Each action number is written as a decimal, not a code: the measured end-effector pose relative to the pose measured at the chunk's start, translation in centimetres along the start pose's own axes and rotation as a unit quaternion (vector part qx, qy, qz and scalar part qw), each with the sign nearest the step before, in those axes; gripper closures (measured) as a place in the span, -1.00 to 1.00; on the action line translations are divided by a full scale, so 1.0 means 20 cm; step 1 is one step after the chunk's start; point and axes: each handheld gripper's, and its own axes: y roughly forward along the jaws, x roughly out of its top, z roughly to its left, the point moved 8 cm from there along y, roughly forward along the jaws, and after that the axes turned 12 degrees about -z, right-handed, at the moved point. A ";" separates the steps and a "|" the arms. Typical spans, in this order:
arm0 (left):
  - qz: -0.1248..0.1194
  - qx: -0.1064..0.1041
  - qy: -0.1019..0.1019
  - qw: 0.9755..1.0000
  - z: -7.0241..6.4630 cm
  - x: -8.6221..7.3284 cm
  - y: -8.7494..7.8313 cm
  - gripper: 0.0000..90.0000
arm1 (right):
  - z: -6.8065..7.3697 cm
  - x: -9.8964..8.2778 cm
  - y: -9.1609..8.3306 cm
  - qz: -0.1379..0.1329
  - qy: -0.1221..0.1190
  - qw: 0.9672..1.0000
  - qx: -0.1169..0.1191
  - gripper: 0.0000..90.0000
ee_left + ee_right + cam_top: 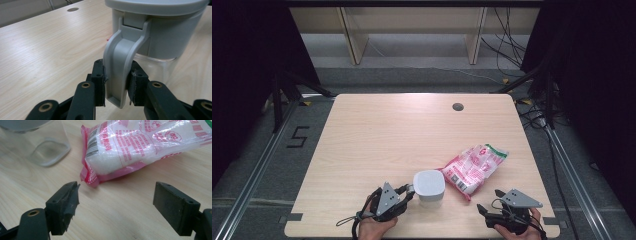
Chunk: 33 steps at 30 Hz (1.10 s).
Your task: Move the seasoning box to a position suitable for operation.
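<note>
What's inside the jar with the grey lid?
The jar has its grey lid on, covering the inside from above. In the left gripper view, the clear lower wall shows no contents, but the grey upper band hides the rest.

Left gripper (pixel 117 85) clamped on grey latch (pixel 120 65) of container (pixel 160 37), on table (pixel 45 50).

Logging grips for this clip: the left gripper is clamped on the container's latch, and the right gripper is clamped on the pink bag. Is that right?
Not quite. The left gripper is indeed clamped on the container's latch, but the right gripper holds nothing: the right gripper view shows its jaws wide apart, short of the pink bag, which lies untouched on the table.
</note>
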 end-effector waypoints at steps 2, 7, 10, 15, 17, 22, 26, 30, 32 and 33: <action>0.008 0.000 0.004 1.000 0.00 0.00 0.01 0.57 | 0.01 0.00 0.00 -0.001 0.006 1.000 0.001 -0.53; 0.000 0.003 -0.005 1.000 0.01 0.01 0.03 0.57 | -0.01 0.00 0.00 0.003 -0.002 1.000 -0.003 -0.52; 0.004 0.004 0.001 1.000 0.01 0.00 0.03 0.57 | 0.00 0.00 0.00 0.004 -0.003 1.000 0.002 -0.52; -0.002 0.011 -0.002 1.000 0.01 0.00 0.02 0.57 | 0.00 0.00 0.00 0.002 -0.010 1.000 0.008 -0.52; -0.001 0.010 -0.006 1.000 0.01 0.00 0.01 0.57 | -0.01 0.00 0.01 -0.002 -0.017 1.000 0.005 -0.52; -0.005 0.025 -0.011 1.000 0.04 -0.01 -0.01 0.59 | 0.00 0.00 0.00 0.001 -0.014 1.000 0.009 -0.52; -0.006 0.029 -0.013 0.999 0.04 -0.01 -0.02 0.60 | -0.01 0.00 0.00 0.003 -0.013 1.000 0.004 -0.52; -0.003 0.033 -0.013 0.999 0.05 -0.01 -0.04 0.59 | -0.01 0.00 0.01 -0.003 -0.018 1.000 0.004 -0.52; -0.013 0.033 -0.022 0.999 0.04 -0.01 -0.03 0.59 | 0.00 0.00 0.00 0.001 -0.013 1.000 0.007 -0.52; -0.010 0.031 -0.018 0.999 0.04 -0.01 -0.03 0.59 | 0.00 0.00 0.00 0.002 -0.013 1.000 0.008 -0.52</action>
